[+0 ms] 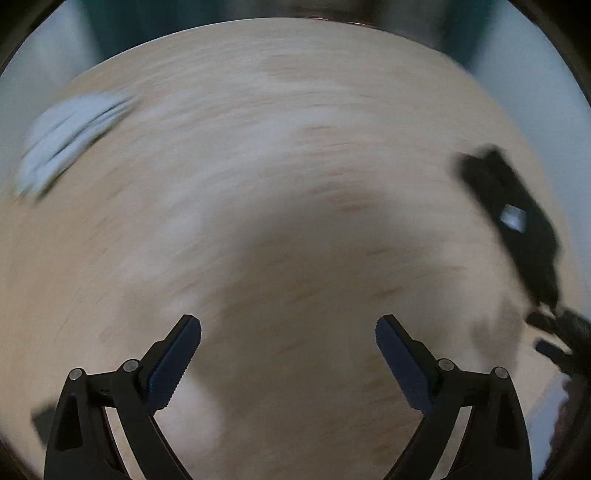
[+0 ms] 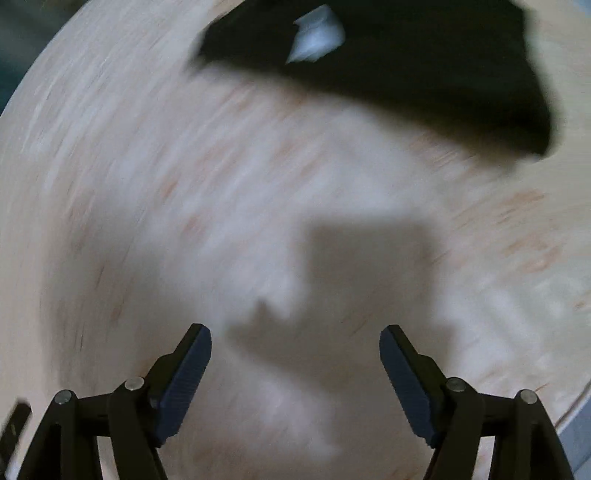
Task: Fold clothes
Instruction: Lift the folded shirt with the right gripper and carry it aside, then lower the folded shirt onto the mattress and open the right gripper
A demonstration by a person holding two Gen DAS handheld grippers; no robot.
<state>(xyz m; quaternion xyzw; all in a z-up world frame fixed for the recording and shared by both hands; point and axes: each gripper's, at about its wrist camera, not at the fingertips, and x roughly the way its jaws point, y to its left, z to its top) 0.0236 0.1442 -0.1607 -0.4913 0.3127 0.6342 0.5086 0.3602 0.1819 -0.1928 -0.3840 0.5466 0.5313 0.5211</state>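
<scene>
A black garment (image 2: 406, 62) with a white label (image 2: 317, 35) lies on the light wooden table (image 2: 184, 184), filling the upper right of the right wrist view. My right gripper (image 2: 295, 338) points down at bare wood below the garment, jaws wide apart and empty. In the left wrist view the same black garment (image 1: 517, 218) lies at the right edge with its white label (image 1: 512, 218). A folded pale grey cloth (image 1: 70, 140) lies at the far left. My left gripper (image 1: 288, 328) stands open over bare table (image 1: 277, 166), holding nothing. Both views are blurred by motion.
The table's curved far edge (image 1: 295, 22) runs along the top of the left wrist view, with dark teal surroundings behind it. A black gripper part (image 1: 557, 336) shows at the right edge. A small dark object (image 2: 16, 421) sits at the lower left of the right wrist view.
</scene>
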